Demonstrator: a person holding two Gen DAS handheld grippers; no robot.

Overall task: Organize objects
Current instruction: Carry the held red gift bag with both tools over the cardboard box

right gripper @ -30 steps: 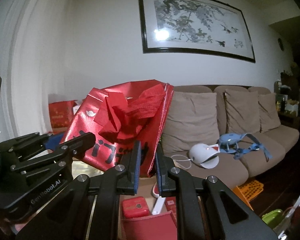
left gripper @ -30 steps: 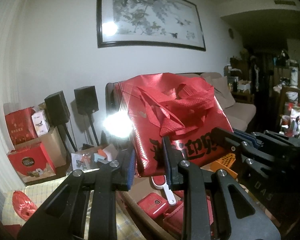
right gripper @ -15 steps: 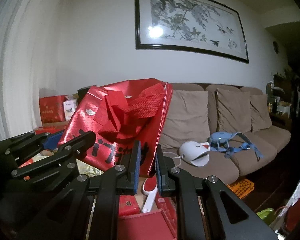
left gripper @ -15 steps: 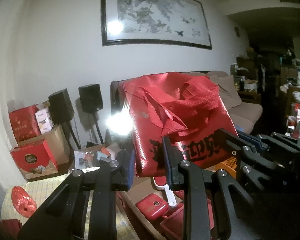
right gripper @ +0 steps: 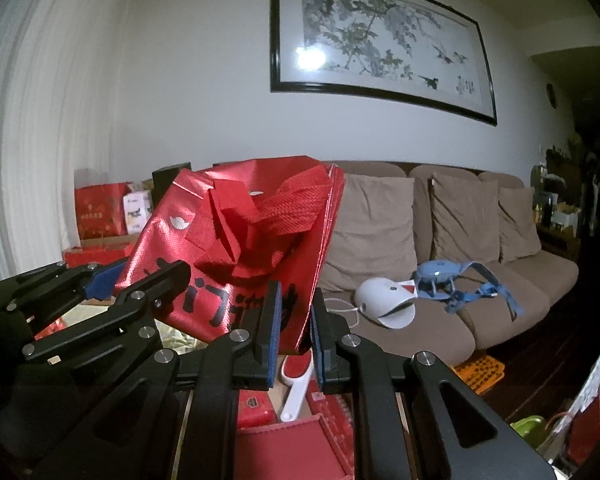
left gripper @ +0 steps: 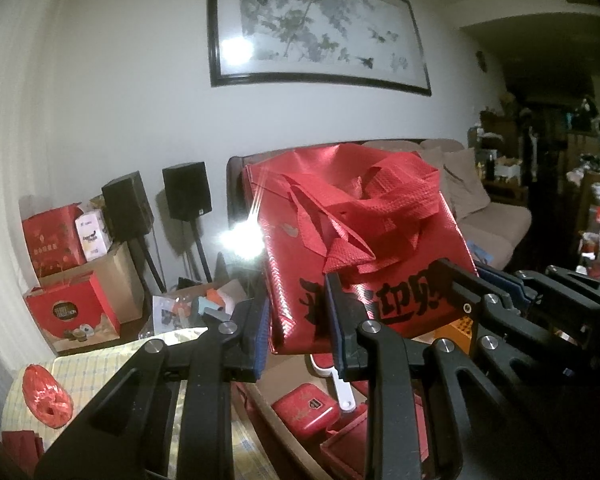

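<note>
Red bag [left gripper: 356, 248], glossy woven with black lettering and loose webbing handles, is suspended in the air in front of the brown sofa [right gripper: 440, 264], held by its lower edge from two sides. Wall behind carries a long framed ink painting [right gripper: 384, 44]. Left gripper [left gripper: 298, 334] is clamped on the bag's bottom corner, blue pads pressing the fabric on both faces; right gripper [right gripper: 294, 338] is clamped on the opposite bottom corner, jaws narrower. Each gripper appears in the other's view, flanking the bag. Two black speakers [left gripper: 186, 196] stand left of the sofa, beside red gift boxes [left gripper: 72, 312]. On the sofa seat: white dome-shaped device [right gripper: 384, 304], blue strapped item [right gripper: 452, 280]. Below the bag: small red case [left gripper: 304, 406], white-handled brush [right gripper: 298, 380]. Red twine ball [left gripper: 46, 396] sits on a checked cloth at far left.
</note>
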